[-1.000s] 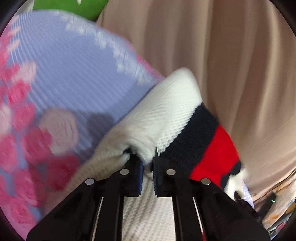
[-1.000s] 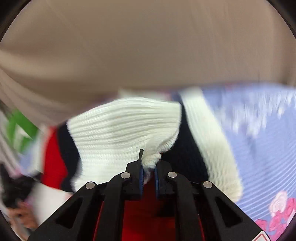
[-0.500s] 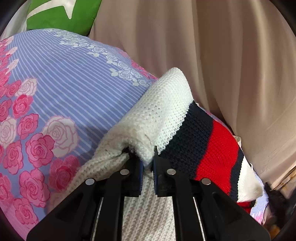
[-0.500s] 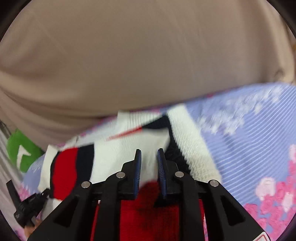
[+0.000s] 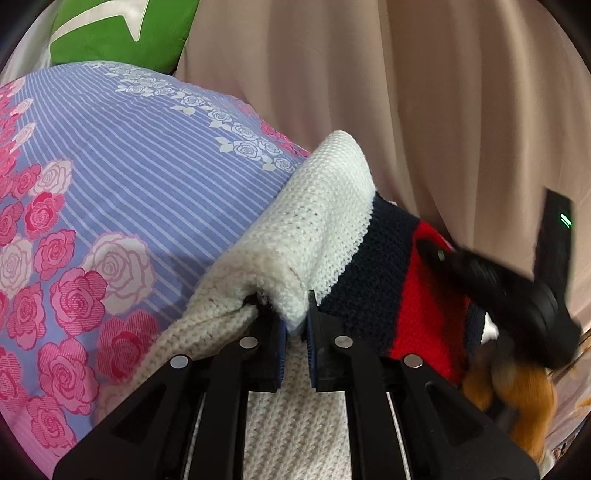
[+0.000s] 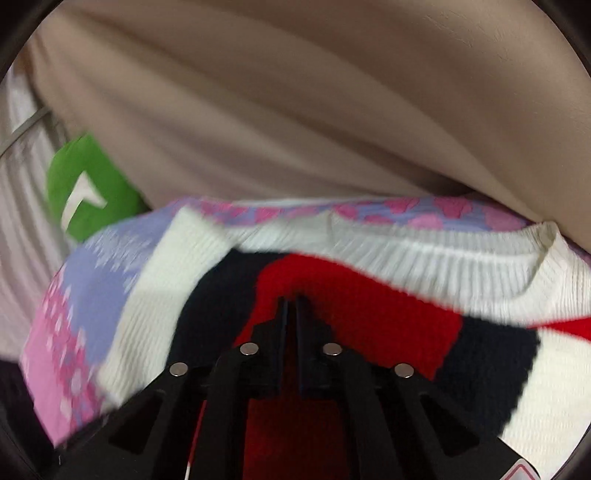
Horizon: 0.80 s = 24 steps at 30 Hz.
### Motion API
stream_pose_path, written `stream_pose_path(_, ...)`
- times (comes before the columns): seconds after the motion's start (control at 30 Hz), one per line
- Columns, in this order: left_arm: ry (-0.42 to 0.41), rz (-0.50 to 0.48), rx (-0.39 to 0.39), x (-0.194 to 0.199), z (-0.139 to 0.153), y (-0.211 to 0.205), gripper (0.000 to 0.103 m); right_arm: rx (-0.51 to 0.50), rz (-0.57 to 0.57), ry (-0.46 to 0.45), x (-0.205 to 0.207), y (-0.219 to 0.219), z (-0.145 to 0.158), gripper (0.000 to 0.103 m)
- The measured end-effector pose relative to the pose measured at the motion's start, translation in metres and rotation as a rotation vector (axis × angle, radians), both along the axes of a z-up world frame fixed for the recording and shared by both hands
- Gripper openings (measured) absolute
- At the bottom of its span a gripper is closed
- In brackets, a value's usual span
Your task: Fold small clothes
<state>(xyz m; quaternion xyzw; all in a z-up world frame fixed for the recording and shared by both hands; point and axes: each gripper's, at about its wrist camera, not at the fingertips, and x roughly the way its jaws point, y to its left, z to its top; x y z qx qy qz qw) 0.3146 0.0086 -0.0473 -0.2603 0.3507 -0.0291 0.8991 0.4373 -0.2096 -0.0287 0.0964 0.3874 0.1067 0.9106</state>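
A knit sweater [image 5: 369,266] in white, navy and red bands lies on the bed. My left gripper [image 5: 295,325] is shut on a raised white fold of it, held just above the sheet. In the left wrist view the right tool's black body [image 5: 517,295] hovers blurred over the red band at the right. In the right wrist view my right gripper [image 6: 291,301] is shut with nothing between its jaws, its tips over the sweater's red band [image 6: 369,321]. The ribbed white neckline [image 6: 480,266] lies beyond it to the right.
The sweater rests on a bedsheet [image 5: 147,184] with blue stripes and pink roses. A green pillow [image 5: 118,33] sits at the far left corner. A beige curtain [image 5: 406,92] hangs close behind the bed's far edge.
My right gripper let go of the white knit fold, swung sideways across the sweater and shut empty over the red band. My left gripper kept its hold and hardly moved.
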Motion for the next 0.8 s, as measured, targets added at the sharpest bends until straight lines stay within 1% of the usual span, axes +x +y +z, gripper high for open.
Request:
stream_pose_path(0.07,0.000,-0.002,0.010,0.000,0.000,-0.001,0.010,0.027,-0.017,0.028,0.008,-0.005,-0.001,0.000)
stream_pose_path(0.1,0.000,-0.002,0.009,-0.001,0.000,-0.001,0.010,0.038,-0.013,0.027,0.005,-0.007,0.005,0.000)
stream_pose_path(0.13,0.000,-0.001,0.004,-0.001,0.000,0.001,0.010,0.053,-0.003,0.004,-0.010,-0.014,0.016,0.000)
stream_pose_path(0.17,0.000,-0.001,-0.003,0.000,-0.001,0.001,0.010,0.066,0.008,-0.041,-0.025,-0.022,0.026,0.000)
stream_pose_path(0.2,0.000,-0.002,-0.007,0.000,-0.001,0.001,0.010,0.068,0.013,-0.067,-0.039,-0.034,0.032,0.000)
stream_pose_path(0.23,0.000,-0.002,-0.006,0.000,-0.001,0.000,0.010,0.061,0.014,-0.088,-0.057,-0.035,0.036,0.006)
stream_pose_path(0.27,0.000,-0.002,-0.003,0.001,0.000,-0.001,0.010,0.055,0.006,-0.098,-0.073,-0.045,0.037,0.013)
stream_pose_path(0.3,0.000,-0.002,-0.002,0.001,0.000,-0.001,0.010,0.045,-0.025,-0.106,-0.094,-0.067,0.034,0.020)
stream_pose_path(0.33,0.000,-0.002,0.001,0.001,0.000,-0.002,0.010,0.030,-0.069,-0.114,-0.109,-0.084,0.029,0.031)
stream_pose_path(0.37,0.000,-0.002,0.004,0.002,0.000,-0.003,0.010,0.006,-0.130,-0.124,-0.130,-0.103,0.028,0.037)
stream_pose_path(0.4,0.000,0.000,0.007,0.002,0.000,-0.003,0.010,-0.024,-0.226,-0.129,-0.151,-0.132,0.022,0.039)
stream_pose_path(0.43,0.000,0.001,0.012,0.002,0.000,-0.004,0.010,-0.024,-0.303,-0.125,-0.167,-0.156,0.018,0.043)
stream_pose_path(0.47,0.000,0.003,0.017,0.003,-0.001,-0.004,0.010,0.008,-0.375,-0.107,-0.177,-0.176,0.010,0.051)
stream_pose_path(0.5,0.001,0.004,0.027,0.003,-0.001,-0.006,0.010,0.087,-0.416,-0.066,-0.181,-0.199,-0.001,0.052)
stream_pose_path(0.57,0.000,0.005,0.040,0.003,0.001,-0.008,0.010,0.178,-0.390,-0.040,-0.177,-0.211,-0.011,0.051)
stream_pose_path(0.63,-0.003,0.002,0.031,0.002,0.002,-0.007,0.010,0.167,-0.309,-0.048,-0.162,-0.200,-0.012,0.051)
stream_pose_path(0.7,-0.006,-0.001,0.011,0.001,0.001,-0.004,0.010,0.118,-0.236,-0.038,-0.145,-0.180,-0.012,0.018)
stream_pose_path(0.73,-0.007,-0.003,0.003,0.001,0.001,-0.003,0.010,0.096,-0.231,-0.056,-0.141,-0.173,-0.006,0.009)
stream_pose_path(0.8,-0.007,-0.001,0.006,0.001,0.000,-0.001,0.009,0.097,-0.252,-0.174,-0.151,-0.171,0.019,0.008)
